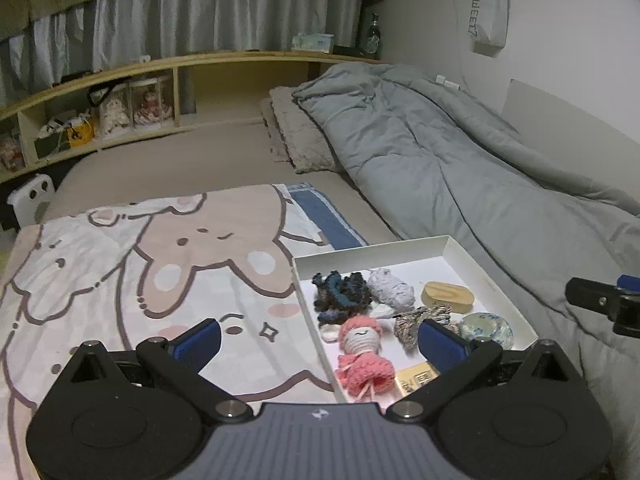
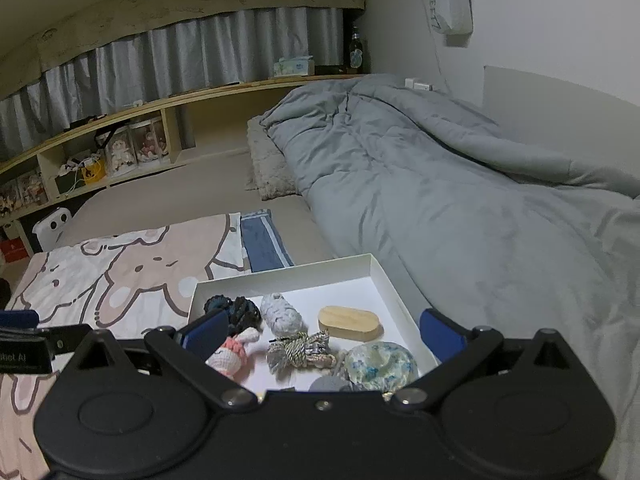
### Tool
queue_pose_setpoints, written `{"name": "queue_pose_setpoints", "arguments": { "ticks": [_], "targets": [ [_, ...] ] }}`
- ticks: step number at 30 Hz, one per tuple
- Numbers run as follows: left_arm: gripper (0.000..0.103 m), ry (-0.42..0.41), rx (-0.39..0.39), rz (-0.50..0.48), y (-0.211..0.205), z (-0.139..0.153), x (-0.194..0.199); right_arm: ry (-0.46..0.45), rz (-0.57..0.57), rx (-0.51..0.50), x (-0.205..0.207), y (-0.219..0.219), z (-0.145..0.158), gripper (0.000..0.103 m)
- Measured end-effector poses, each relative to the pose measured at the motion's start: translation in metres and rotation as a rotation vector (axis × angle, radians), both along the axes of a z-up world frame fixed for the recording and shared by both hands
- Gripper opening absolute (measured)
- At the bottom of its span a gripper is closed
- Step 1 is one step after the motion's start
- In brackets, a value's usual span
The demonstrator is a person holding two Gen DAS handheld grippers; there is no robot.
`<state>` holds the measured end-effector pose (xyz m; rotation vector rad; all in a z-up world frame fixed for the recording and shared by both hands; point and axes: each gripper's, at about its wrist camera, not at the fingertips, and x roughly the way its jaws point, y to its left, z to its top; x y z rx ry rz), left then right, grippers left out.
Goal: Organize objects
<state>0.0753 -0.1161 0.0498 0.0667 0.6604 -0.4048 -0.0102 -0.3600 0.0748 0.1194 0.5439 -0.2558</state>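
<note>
Box: a white box on the bed, already filled with the pink doll, yarn and a wooden block.
Jaws: left gripper and right gripper both spread, nothing held.
Left to do: little, seemingly.

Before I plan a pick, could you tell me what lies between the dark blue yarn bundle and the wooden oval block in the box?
A pale grey yarn bundle lies between the dark blue yarn bundle and the wooden oval block, clearest in the right wrist view.
</note>
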Motion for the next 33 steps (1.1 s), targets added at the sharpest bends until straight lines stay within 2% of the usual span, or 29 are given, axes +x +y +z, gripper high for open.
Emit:
{"name": "queue_pose_setpoints", "arguments": {
  "ticks": [7, 12, 18, 24, 33],
  "targets": [
    [0.103, -0.042, 0.027, -0.011, 0.01, 0.0, -0.018, -0.01, 0.034, -0.051, -0.017, 0.013, -0.008, 0.103],
    [0.103, -0.06, 0.045, -0.011, 0.015, -0.005, -0.028, -0.009, 0.033, -0.034, -0.025, 0.017, -0.017, 0.103],
    [0.103, -0.081, 0.072, 0.017, 0.021, -0.012, -0.035, -0.038, 0.02, -0.097, -0.039, 0.028, -0.029, 0.103],
    [0.103, -0.085, 0.095, 0.0, 0.024, -0.019, -0.043, -0.009, -0.002, -0.038, -0.046, 0.029, -0.039, 0.103],
    [0.103, -0.051, 0.122, 0.005, 0.027, -0.034, -0.045, 0.054, 0.018, -0.034, -0.044, 0.034, -0.055, 0.103]
  ]
}}
